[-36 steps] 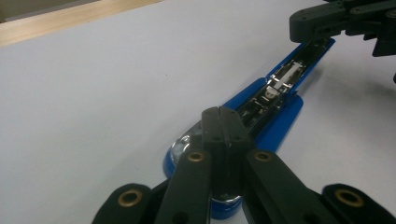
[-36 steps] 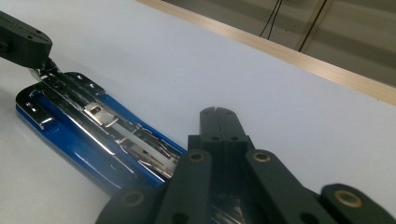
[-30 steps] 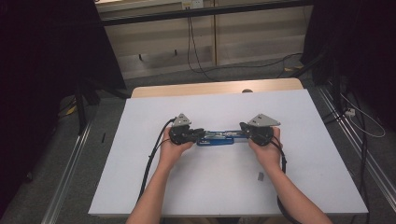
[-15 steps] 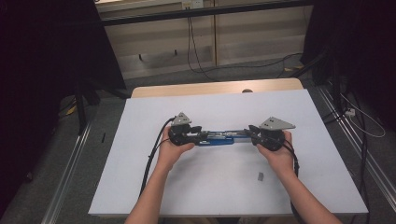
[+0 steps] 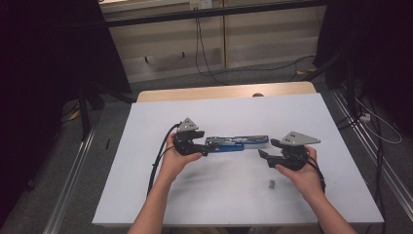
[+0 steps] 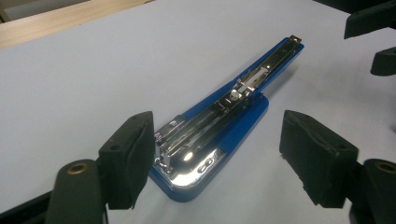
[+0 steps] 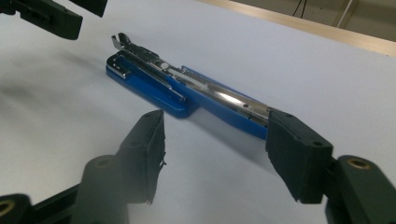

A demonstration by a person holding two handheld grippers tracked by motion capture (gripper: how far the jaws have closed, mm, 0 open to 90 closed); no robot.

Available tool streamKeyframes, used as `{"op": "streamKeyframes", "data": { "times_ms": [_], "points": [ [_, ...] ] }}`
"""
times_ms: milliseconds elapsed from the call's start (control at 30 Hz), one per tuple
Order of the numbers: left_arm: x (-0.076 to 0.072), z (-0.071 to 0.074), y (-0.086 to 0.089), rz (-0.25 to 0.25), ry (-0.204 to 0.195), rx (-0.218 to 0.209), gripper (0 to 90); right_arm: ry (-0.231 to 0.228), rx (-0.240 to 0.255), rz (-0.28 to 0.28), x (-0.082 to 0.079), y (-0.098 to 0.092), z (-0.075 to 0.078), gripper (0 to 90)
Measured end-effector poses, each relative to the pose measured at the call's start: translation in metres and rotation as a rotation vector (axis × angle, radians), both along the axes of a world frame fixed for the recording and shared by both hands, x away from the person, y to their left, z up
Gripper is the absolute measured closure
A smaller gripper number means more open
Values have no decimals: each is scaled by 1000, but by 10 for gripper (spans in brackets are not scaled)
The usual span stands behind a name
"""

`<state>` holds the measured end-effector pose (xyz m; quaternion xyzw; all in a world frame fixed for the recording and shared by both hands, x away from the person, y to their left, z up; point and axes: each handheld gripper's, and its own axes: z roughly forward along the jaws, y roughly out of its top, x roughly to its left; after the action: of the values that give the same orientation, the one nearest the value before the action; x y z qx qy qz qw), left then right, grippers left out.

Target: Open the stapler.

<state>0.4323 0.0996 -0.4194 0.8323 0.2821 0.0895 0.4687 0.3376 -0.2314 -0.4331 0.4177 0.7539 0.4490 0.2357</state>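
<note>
Nearest you, a small grey bit (image 5: 271, 184) on the white table (image 5: 146, 195) is too tiny to identify. Your right gripper (image 5: 268, 150) has just been opening, nothing between its jaws. Your left gripper (image 5: 207, 147), also just opening, straddles the unfolded blue stapler (image 5: 237, 142) without pinching it.

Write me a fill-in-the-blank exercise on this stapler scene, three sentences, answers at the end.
1. The stapler lies unfolded on the white table, and its plastic body is ____ in colour.
2. The jaws of the left gripper stand ____, with the stapler's chrome end between them, untouched.
3. The right gripper hovers apart from the stapler, and a small grey ____ lies beside that hand.

Missing words: blue; open; piece
</note>
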Motion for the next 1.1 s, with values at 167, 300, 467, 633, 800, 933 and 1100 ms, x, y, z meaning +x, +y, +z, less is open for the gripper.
{"op": "streamKeyframes", "data": {
  "times_ms": [167, 300, 467, 633, 800, 933, 1100],
  "points": [
    [-5, 2, 2, -5, -5, 11, 211, 5, -11, -3, -8, -3, 0, 288],
    [-8, 2, 4, 2, -2, 17, 170, 25, -13, -2, -15, -3, -3, 253],
    [-12, 3, 10, 11, -4, 16, 150, 45, -25, -2, -24, -3, -6, 217],
    [-14, 4, 13, 15, -1, 16, 133, 61, -39, 6, -31, -4, -9, 191],
    [-16, 5, 14, 16, -8, 23, 125, 85, -46, 10, -38, -6, -14, 178],
    [-17, 4, 15, 13, -7, 23, 121, 95, -61, 24, -43, -4, -18, 179],
    [-19, 5, 20, 23, -8, 27, 112, 119, -77, 39, -47, -2, -23, 179]
  ]
}}
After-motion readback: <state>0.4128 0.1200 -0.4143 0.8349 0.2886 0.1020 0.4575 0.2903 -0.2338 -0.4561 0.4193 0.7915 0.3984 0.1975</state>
